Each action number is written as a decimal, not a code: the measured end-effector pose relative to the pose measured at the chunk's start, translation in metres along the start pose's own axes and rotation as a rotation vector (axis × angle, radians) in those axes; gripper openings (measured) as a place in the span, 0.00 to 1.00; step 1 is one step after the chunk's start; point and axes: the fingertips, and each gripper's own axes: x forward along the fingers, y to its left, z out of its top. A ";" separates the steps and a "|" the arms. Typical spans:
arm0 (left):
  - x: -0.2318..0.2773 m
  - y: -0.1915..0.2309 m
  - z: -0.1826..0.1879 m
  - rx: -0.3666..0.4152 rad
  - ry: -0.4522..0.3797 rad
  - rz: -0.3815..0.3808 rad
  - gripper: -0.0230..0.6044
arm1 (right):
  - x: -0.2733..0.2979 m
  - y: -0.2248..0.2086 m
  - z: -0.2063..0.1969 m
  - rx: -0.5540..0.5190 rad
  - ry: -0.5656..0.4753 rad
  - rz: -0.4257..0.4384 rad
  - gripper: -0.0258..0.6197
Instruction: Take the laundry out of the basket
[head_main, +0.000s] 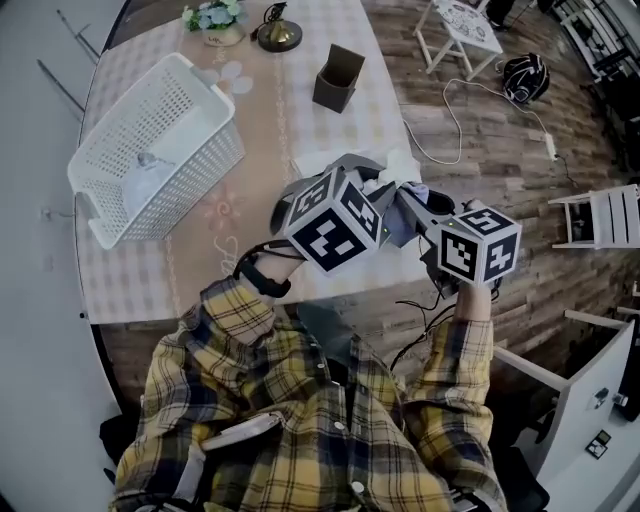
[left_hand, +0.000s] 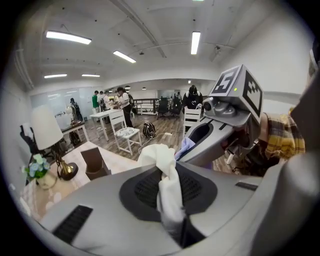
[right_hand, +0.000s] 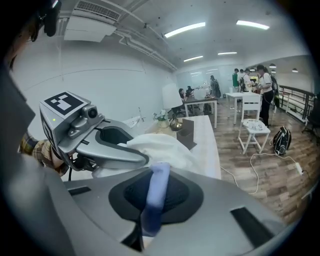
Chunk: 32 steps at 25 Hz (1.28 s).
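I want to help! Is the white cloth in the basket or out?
Out. The left gripper pinches the white cloth in front of the person, well apart from the basket.

A brown box (head_main: 338, 77) is seen on the table (head_main: 130, 280); a brass lamp base (head_main: 277, 35) is set at its ten o'clock, with flowers (head_main: 215, 18) at the base's nine o'clock.

Room was a big open office-type space with white walls (right_hand: 115, 85) and long strip lights (left_hand: 195, 42) on the ceiling. Floor (head_main: 500, 170) was wood plank in mixed brown tones. The table (head_main: 130, 285) had a pale checked cloth, with a white-shaded lamp (left_hand: 46, 127) at its far end. A small white chair (head_main: 462, 28) stood just off the table's far corner, a slatted white one (head_main: 600, 215) sat at the right edge, and a white cabinet (head_main: 590, 420) was down in the lower right.
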 end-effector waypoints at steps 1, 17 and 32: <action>0.005 0.002 -0.012 -0.020 0.018 -0.004 0.15 | 0.008 -0.003 -0.008 0.012 0.012 0.002 0.11; 0.065 0.008 -0.138 -0.204 0.189 -0.020 0.19 | 0.097 -0.035 -0.117 0.140 0.155 -0.016 0.13; 0.018 0.027 -0.112 -0.268 0.086 0.028 0.38 | 0.055 -0.006 -0.061 0.074 0.037 0.051 0.40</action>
